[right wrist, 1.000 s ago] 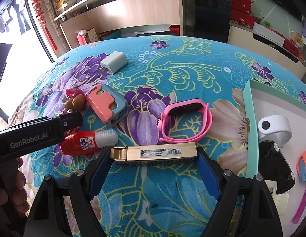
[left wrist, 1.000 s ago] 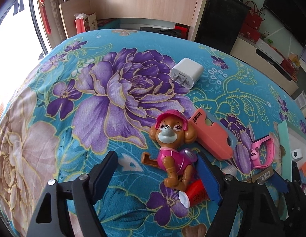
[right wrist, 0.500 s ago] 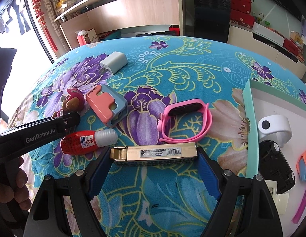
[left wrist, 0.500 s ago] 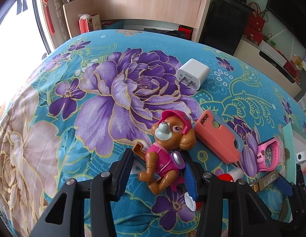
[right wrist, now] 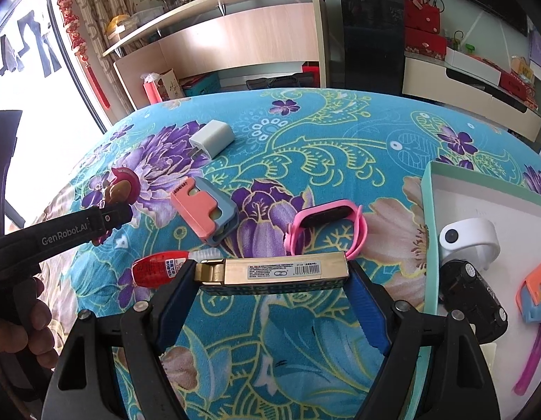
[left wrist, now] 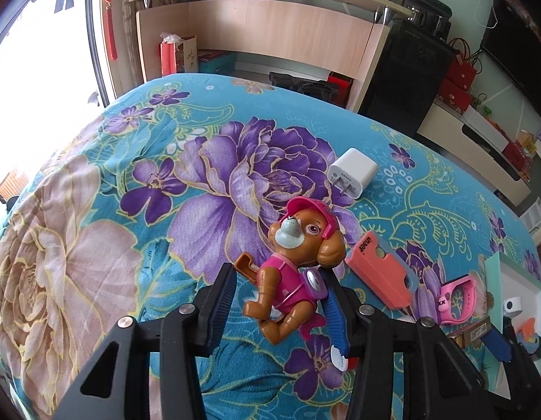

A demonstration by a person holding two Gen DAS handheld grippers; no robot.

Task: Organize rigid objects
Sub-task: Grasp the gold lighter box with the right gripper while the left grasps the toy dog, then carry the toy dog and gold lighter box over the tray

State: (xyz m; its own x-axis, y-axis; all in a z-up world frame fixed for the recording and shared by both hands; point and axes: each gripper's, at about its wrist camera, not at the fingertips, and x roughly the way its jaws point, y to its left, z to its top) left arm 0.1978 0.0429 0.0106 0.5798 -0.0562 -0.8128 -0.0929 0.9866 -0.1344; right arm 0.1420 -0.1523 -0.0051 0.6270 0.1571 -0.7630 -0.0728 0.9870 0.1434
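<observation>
Left wrist view: left claw (left wrist: 279,302) narrowed around a brown plastic puppy figure in pink cap and vest (left wrist: 293,262), blue pads flanking the torso, seemingly pressing it, though contact on the near pad hard to confirm. Figure tilted, head up and clear of the pads, apparently raised off the floral turquoise cloth covering the table (left wrist: 95,210); gripped at the waist probably because the narrowest, flattest part offers the surest hold. Close by on the cloth: a white cube-shaped wall charger (left wrist: 352,177) beyond the head, a salmon-and-grey plastic folding case (left wrist: 382,274) just to the right, a pink rubber kids' watch (left wrist: 457,299) further right near a mint-rimmed white tray (left wrist: 492,269).

Right wrist view: right claw (right wrist: 273,280) spread wide and bracketing a long gold metal harmonica with a barcode label (right wrist: 273,271) end to end, pads touching or nearly touching both ends; firm clamp not certain. Lengthwise hold likely chosen to keep the bar level for the short move to the tray (right wrist: 427,231) at right, already holding 1 white strap-like gadget (right wrist: 469,239) and 1 black toy car (right wrist: 471,295). Red glue bottle with clear cap (right wrist: 162,269) lying just left of the harmonica, watch (right wrist: 326,224) just behind it.
</observation>
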